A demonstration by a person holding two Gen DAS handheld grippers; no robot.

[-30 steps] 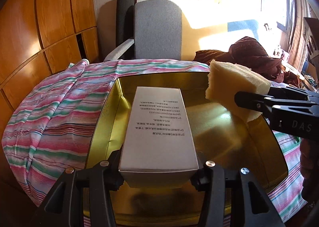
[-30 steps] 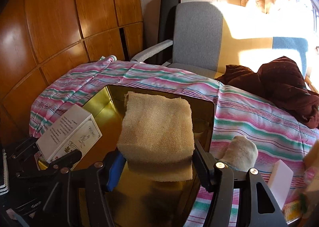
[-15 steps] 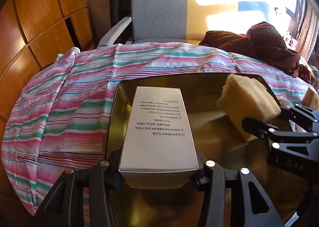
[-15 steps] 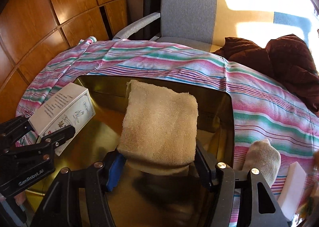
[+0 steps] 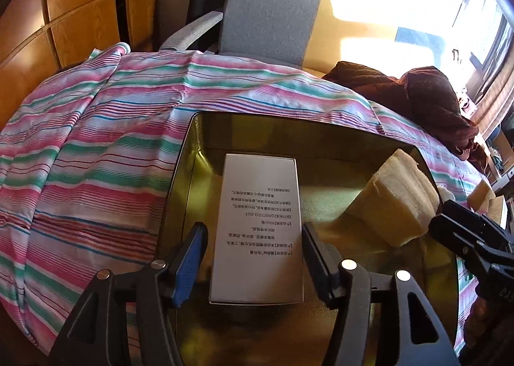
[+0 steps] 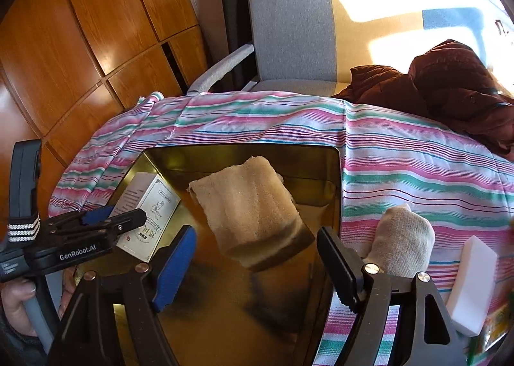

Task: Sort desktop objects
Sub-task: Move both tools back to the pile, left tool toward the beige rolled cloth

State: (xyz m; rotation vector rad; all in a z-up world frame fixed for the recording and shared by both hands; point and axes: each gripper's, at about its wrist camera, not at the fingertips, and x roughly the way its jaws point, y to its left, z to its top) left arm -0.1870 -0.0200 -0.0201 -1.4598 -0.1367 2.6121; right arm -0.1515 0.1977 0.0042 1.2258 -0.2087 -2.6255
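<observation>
In the left wrist view, the white box (image 5: pixel 258 231) is seen lying in the gold tin (image 5: pixel 184 173), along its left side. The left claw (image 5: pixel 253 261) is spread, both fingers clear of the box, so the release is judged done.

In the right wrist view, the folded tan cloth (image 6: pixel 247 208) is seen inside the tin, the right claw (image 6: pixel 257 266) parted and gripping nothing. On the striped desk (image 6: pixel 417 173), a rolled cloth (image 6: pixel 403 242) and a white block (image 6: pixel 474 282) are left unsorted; withdrawal, then a reach toward them, is probably called for.
</observation>
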